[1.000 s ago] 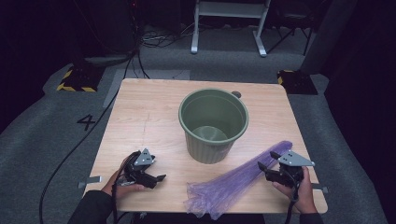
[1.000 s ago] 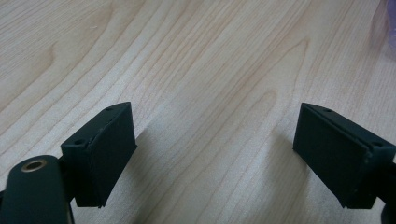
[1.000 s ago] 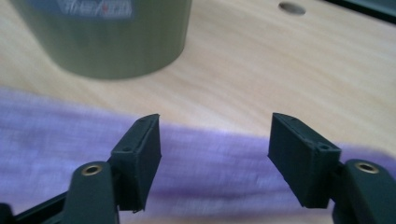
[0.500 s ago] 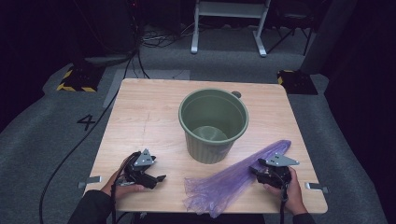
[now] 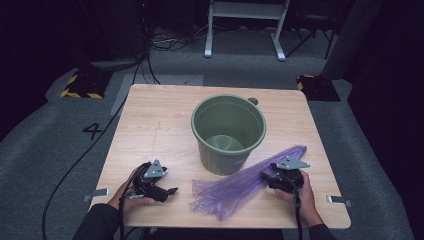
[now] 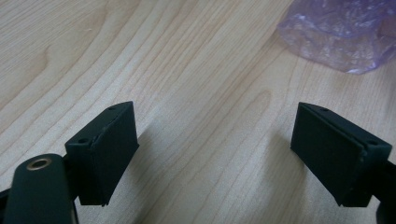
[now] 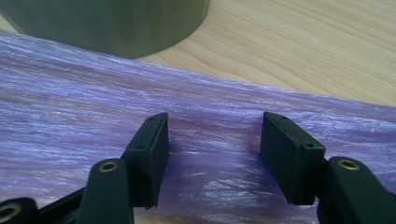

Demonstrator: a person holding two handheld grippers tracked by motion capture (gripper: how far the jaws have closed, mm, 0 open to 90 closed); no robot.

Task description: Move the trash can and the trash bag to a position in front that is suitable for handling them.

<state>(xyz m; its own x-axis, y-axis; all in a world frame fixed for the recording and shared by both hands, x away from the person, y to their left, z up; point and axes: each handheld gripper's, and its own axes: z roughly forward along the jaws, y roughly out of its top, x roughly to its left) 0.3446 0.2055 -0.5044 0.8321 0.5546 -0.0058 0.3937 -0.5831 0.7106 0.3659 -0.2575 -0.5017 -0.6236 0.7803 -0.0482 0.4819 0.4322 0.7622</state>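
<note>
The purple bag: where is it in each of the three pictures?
High view: the bag lies on the table's near half, running from the bucket's foot to the right tongs.
Left gripper view: its crumpled end sits top right, beyond the open tongs.
Right gripper view: it spans the middle, under the open tongs.
Shared landmark: the pale wooden table.

Dim room, grey carpet floor point(image 5: 45, 150), light wooden table point(image 5: 150, 125), white frame legs point(image 5: 245, 30) behind, possibly a stand
</note>
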